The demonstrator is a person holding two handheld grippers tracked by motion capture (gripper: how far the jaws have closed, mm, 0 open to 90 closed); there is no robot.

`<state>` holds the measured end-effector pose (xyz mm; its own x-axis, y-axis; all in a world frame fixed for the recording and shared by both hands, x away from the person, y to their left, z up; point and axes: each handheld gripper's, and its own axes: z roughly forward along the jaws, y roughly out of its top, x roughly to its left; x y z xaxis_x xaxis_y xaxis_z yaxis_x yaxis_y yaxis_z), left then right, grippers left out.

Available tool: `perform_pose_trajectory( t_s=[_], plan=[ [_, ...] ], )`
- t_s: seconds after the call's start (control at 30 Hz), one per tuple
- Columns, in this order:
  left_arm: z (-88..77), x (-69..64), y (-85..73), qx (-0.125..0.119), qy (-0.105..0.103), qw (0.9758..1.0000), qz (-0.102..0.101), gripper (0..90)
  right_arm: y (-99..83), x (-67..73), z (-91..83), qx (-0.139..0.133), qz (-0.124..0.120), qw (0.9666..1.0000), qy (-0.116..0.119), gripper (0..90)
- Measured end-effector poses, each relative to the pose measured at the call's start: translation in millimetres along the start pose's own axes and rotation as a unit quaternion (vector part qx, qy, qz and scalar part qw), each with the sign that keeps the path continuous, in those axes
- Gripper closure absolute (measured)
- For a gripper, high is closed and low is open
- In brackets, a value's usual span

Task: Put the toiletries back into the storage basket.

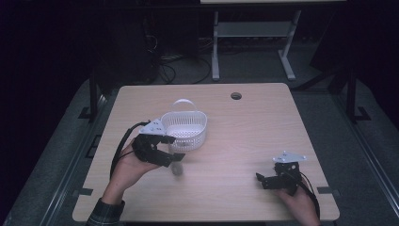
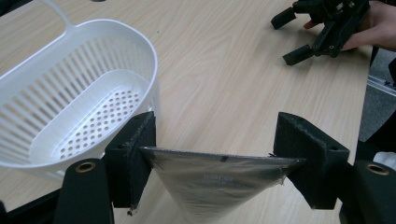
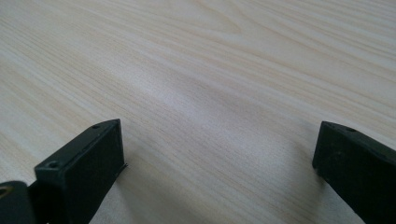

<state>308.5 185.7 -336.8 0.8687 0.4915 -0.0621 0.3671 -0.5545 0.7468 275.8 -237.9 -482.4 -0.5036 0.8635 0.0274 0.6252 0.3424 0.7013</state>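
Left tongs (image 1: 173, 153) were clamped on a flat silvery packet (image 2: 219, 179), one pad on each edge, held just off the table (image 1: 244, 136) at about 5 o'clock of the white basket (image 1: 184, 129). Step in hand looked like dropping the packet into the basket: best done by carrying it up over the near rim, centring above the perforated floor, keeping the packet level so it didn't catch on the slatted wall, then easing the pads apart only once it was inside. The grip was on thin edges, so a slow swing seemed wise. Right tongs (image 1: 264, 181) sat at 4 o'clock on the table, jaws wide apart, nothing between them. The high view gave the layout but the packet was only a grey blur there; the left gripper view showed the pads biting its edges, and the basket empty.
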Motion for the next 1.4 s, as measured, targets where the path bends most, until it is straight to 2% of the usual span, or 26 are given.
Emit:
perform_pose_trajectory(
  t_s=[0.5,0.97,1.4],
  plan=[
    [-16.6,13.6,-7.9,-0.003,0.018,0.9997,-0.019,29.6,0.0,0.0,0.0,0.000,0.000,1.0000,0.000,1.4],
    [-36.0,26.8,-9.9,-0.008,0.040,0.9988,-0.028,29.6,0.0,0.0,0.0,0.000,0.000,1.0000,0.000,1.5],
    [-50.3,35.3,2.7,-0.012,0.048,0.9983,-0.030,29.6,0.0,0.0,0.0,0.000,0.000,1.0000,-0.001,1.5]
  ],
)
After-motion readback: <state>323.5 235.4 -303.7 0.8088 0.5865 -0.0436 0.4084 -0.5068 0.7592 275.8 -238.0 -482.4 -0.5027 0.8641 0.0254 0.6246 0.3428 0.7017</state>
